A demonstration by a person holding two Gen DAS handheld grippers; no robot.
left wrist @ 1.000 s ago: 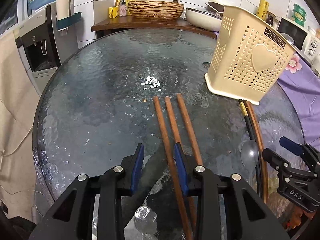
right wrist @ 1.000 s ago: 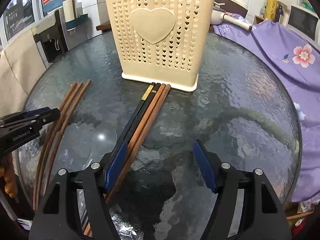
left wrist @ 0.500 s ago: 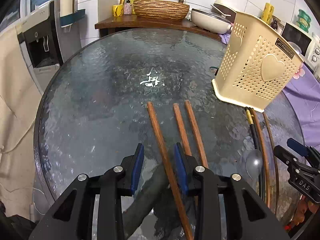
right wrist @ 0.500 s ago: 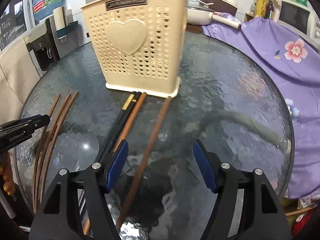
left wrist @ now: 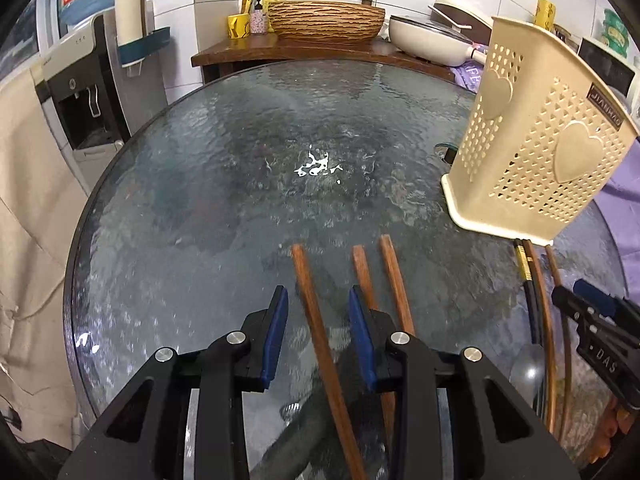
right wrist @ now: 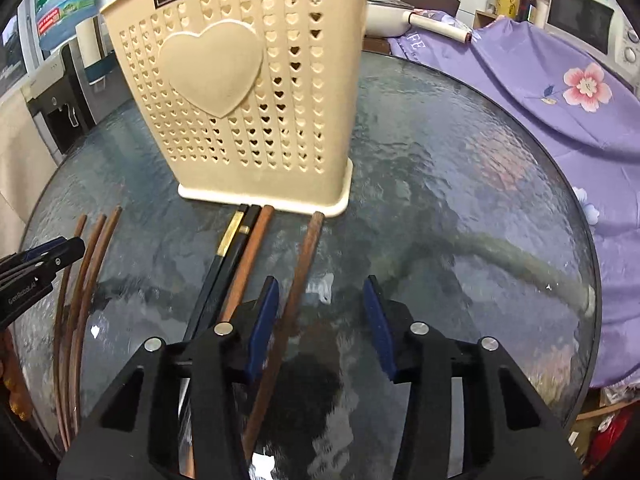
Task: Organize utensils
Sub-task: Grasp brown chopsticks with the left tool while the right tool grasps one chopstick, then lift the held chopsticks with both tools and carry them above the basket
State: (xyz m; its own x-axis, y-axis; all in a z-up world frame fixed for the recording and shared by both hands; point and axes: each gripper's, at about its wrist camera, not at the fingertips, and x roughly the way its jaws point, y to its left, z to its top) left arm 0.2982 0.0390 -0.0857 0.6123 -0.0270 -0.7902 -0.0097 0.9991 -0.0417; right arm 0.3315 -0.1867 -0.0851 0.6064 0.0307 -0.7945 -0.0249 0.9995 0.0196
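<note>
**A:** Where does each gripper stand relative to the chopsticks?

**B:** The left gripper (left wrist: 318,336) points down at the glass table (left wrist: 200,200), jaws partly spread. One brown chopstick (left wrist: 316,320) lies between its blue pads, touching neither as far as can be seen. Two more (left wrist: 380,276) lie just outside its right pad.

**A:** Which way does that chopstick run?

**B:** Its long axis runs almost straight ahead, along the fingers, with the far end tipped slightly left.

**A:** And the right one?

**B:** The right gripper (right wrist: 320,324) has just been narrowing its jaws, but they still stand apart. A single brown chopstick (right wrist: 300,276) lies between them, hard against the left pad (right wrist: 262,324), with a wide gap to the right pad. It runs forward, leaning slightly right, its far end near the base of the cream holder (right wrist: 256,92). A black pair and one more brown stick (right wrist: 236,252) lie just left of the gripper.

**A:** Where is the holder?

**B:** Straight ahead of the right gripper and upright; ahead and well to the right of the left one.

**A:** Which hand is nearer to it?

**B:** The right, in my judgement. Either grip looks to depend on squeezing across the stick's width.
</note>
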